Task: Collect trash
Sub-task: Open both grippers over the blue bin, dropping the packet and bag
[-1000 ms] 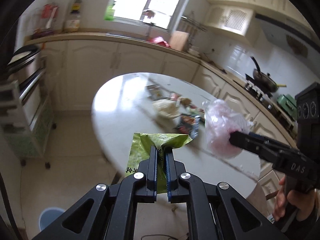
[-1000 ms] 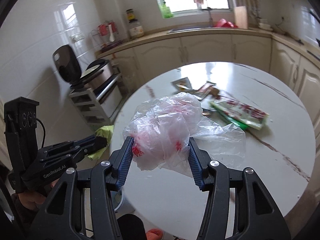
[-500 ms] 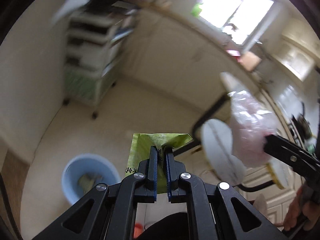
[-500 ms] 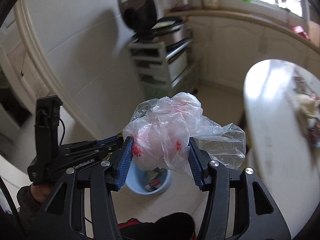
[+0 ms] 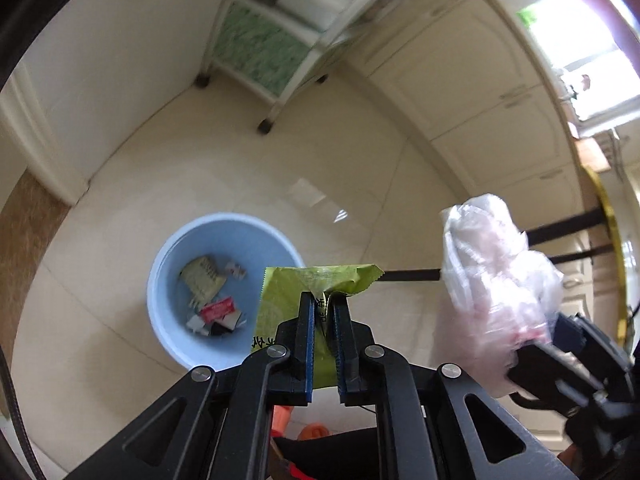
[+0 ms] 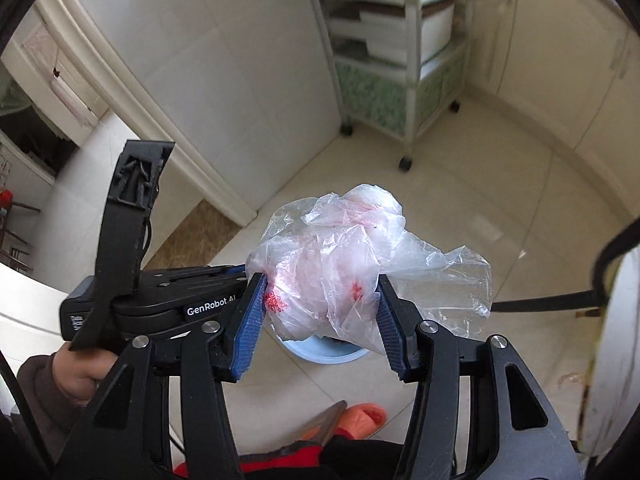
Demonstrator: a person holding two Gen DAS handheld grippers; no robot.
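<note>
Left-wrist view: the left gripper [image 5: 323, 312], its jaws pressed together on a green snack wrapper [image 5: 316, 280], now points down at the tiled floor [image 5: 280, 168], where a second ago it faced the round kitchen table. Just beyond the wrapper's left edge sits a pale blue bin [image 5: 176, 340] with several scraps already inside. At right, the right gripper [image 5: 560, 332] carries a crumpled clear plastic bag [image 5: 496, 272] with pink print. In the right-wrist view, the right gripper [image 6: 320, 304] stands about half open yet clamped on that bag [image 6: 332, 264], which hides most of the bin [image 6: 320, 350] directly beneath it; the left gripper [image 6: 224, 276] and the hand [image 6: 76, 372] holding it show at left. Both pieces of trash have left the table and now hang close above the bin, so the drop looks to be the next step, with neither piece yet released.
</note>
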